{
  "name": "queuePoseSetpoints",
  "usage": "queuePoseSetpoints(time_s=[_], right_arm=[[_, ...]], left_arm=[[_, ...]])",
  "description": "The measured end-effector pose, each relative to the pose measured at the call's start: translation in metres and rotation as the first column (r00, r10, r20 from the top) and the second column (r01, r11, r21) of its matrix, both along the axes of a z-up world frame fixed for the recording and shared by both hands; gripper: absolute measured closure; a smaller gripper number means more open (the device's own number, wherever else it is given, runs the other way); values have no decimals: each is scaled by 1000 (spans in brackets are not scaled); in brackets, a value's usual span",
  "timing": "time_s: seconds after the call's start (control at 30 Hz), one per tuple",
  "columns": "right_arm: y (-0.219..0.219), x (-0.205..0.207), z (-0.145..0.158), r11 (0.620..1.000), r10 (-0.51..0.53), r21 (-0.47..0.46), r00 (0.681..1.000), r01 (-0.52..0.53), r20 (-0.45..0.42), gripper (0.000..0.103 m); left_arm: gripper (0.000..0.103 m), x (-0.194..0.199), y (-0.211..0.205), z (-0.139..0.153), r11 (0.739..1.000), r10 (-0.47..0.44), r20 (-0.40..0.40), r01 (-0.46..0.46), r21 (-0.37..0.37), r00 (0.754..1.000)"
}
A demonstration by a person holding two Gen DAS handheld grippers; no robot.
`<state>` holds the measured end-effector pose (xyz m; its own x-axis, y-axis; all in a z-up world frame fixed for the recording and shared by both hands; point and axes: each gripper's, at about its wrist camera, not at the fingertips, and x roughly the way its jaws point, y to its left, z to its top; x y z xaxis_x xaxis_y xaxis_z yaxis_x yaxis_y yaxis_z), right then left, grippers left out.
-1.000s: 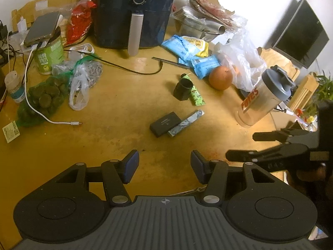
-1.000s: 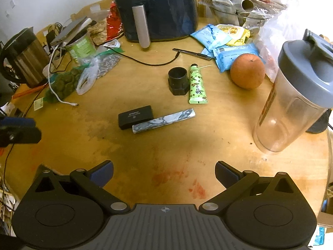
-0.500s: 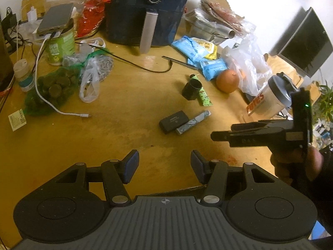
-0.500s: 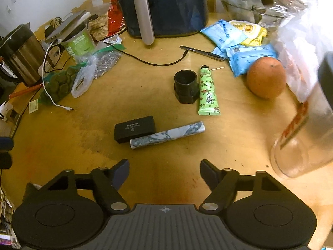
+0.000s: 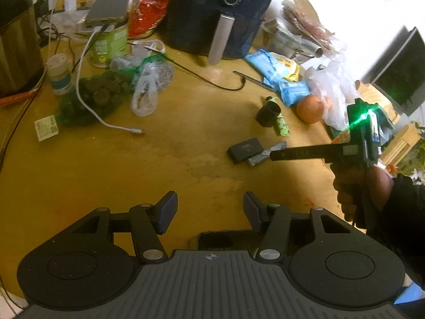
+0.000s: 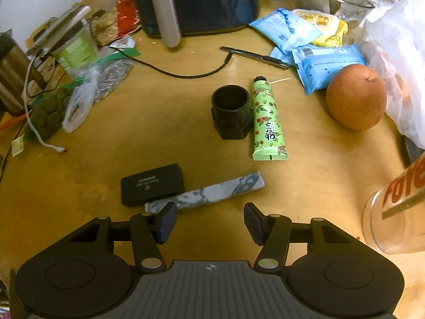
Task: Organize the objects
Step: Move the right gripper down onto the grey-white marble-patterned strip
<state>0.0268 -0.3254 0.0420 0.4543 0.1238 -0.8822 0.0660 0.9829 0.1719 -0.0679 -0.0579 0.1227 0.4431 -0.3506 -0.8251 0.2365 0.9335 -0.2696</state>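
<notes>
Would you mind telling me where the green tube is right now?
In the right wrist view, the green tube lies flat on the table, centre-right, right beside the black cup, with the orange fruit further right.

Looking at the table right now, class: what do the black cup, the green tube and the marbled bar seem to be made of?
Black cup: probably matte moulded plastic; dull, no glints, stepped base.
Green tube: soft plastic or laminate with a printed glossy skin; its end is crimped flat.
Marbled bar: white with grey veins, so possibly stone, though a printed wrapper or plastic would look alike.
</notes>
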Motion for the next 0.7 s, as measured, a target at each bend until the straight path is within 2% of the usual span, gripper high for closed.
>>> queuePoseSetpoints(time_s=[0.27,0.33,0.53,0.7], right_arm=[[2,23,-10,999,-27,-34,1000,27,0,49],[6,28,-13,998,-9,-69,1000,9,-3,55],[25,29,-15,981,99,-170,995,-96,5,65],[34,21,-14,969,157,-192,988,-153,6,71]], left_arm=[[49,-7,19,-1,998,63,-11,-63,5,998],[49,-8,23,-1,997,76,-14,-76,6,997],[49,-8,28,-1,996,91,-16,-91,7,996],[49,-7,27,-2,996,91,-17,-91,3,996]])
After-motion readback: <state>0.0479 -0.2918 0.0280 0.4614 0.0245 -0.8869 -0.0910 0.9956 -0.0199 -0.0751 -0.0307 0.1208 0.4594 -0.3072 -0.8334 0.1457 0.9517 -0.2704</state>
